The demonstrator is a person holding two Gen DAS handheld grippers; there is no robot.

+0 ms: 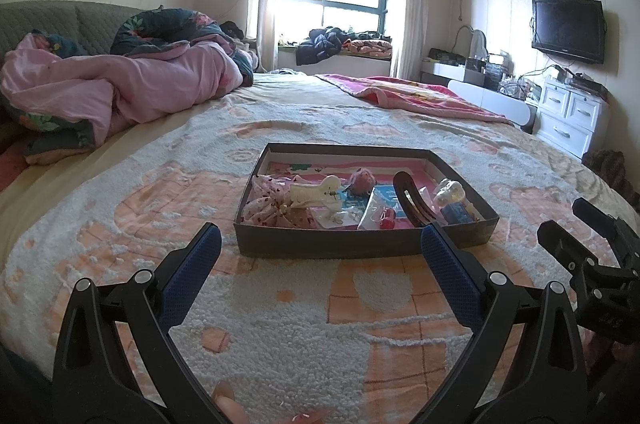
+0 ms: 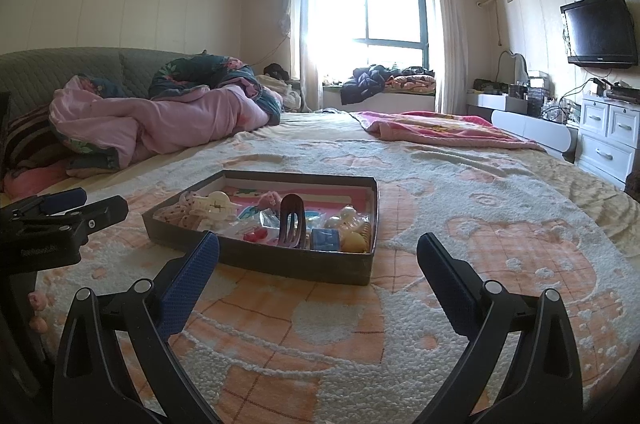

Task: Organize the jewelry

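A shallow dark box (image 1: 360, 246) (image 2: 256, 258) sits on the bed blanket. It holds a brown hair clip (image 1: 412, 199) (image 2: 290, 220), a cream claw clip (image 1: 316, 193) (image 2: 212, 205), a pink scrunchie (image 1: 268, 201), a pink pompom (image 1: 362, 179), a small red item (image 1: 388, 215) (image 2: 256, 235), a blue box (image 1: 458, 214) (image 2: 325, 239) and pearl pieces (image 2: 346, 220). My left gripper (image 1: 322, 238) is open and empty, just before the box's near wall. My right gripper (image 2: 318, 248) is open and empty, at the box's near right corner.
The box rests on a white and orange fleece blanket (image 1: 280, 324) (image 2: 480, 224). A pink quilt heap (image 1: 120, 91) lies far left, a pink blanket (image 1: 420, 95) far right. White drawers (image 2: 608, 131) and a wall TV (image 2: 600, 29) stand right of the bed.
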